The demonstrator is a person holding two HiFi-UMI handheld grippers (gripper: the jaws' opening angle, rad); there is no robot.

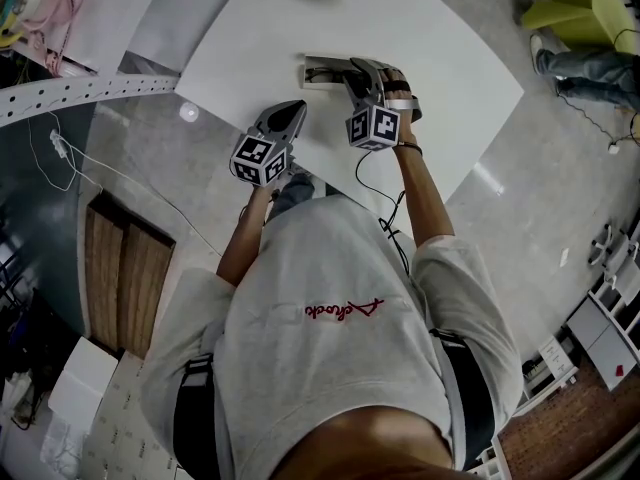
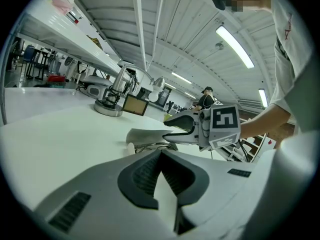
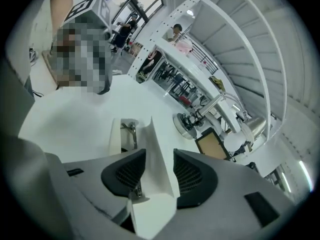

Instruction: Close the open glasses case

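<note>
The right tongs [image 3: 159, 154] stand apart astride the raised lid [image 3: 155, 139] of the open glasses case [image 3: 116, 136], apparently not gripping it; the left tongs [image 2: 161, 153], closed together, sit near the case.

Red script [image 1: 345, 311] on grey sweatshirt [image 1: 300, 388], upside down, illegible.

Long ceiling lamps [image 2: 235, 46] light the room from above, bright and cool. My white table [image 1: 440, 58] glares almost blank, and the pale glasses case [image 3: 157, 159] nearly melts into it. The grey floor [image 1: 560, 218] carries small lamp glints. Both gripper views bend hard at the rims and fall to black corners. My near jaws look soft, the far room sharper
</note>
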